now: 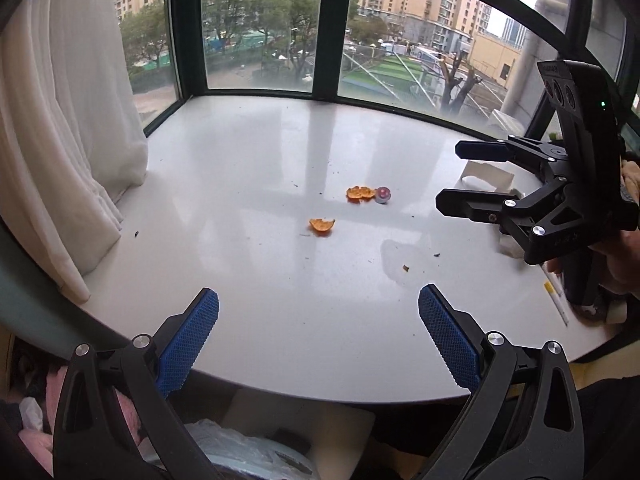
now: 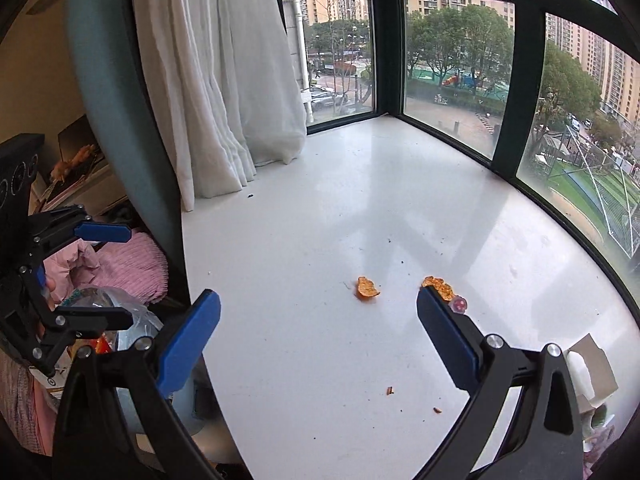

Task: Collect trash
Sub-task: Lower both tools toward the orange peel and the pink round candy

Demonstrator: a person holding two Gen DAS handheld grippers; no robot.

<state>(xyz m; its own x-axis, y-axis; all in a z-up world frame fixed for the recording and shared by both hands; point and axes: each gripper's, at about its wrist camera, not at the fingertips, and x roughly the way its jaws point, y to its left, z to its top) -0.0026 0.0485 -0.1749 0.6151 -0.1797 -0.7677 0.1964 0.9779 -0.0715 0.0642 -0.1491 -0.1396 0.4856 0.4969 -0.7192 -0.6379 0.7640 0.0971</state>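
No text, label, brand, number or sign is legible anywhere in either view.

The right gripper (image 2: 318, 312) is hanging wide apart over the white windowsill (image 2: 400, 200), framing one orange peel (image 2: 367, 289), while a second peel (image 2: 439, 286) and a small pink-topped cap (image 2: 459, 305) are lying beside its right finger.

Glossy smooth white sill (image 1: 256, 168), sheer white cloth curtain (image 1: 68, 128), blue textured fingers (image 1: 448, 336), dimpled orange peel (image 2: 367, 289).
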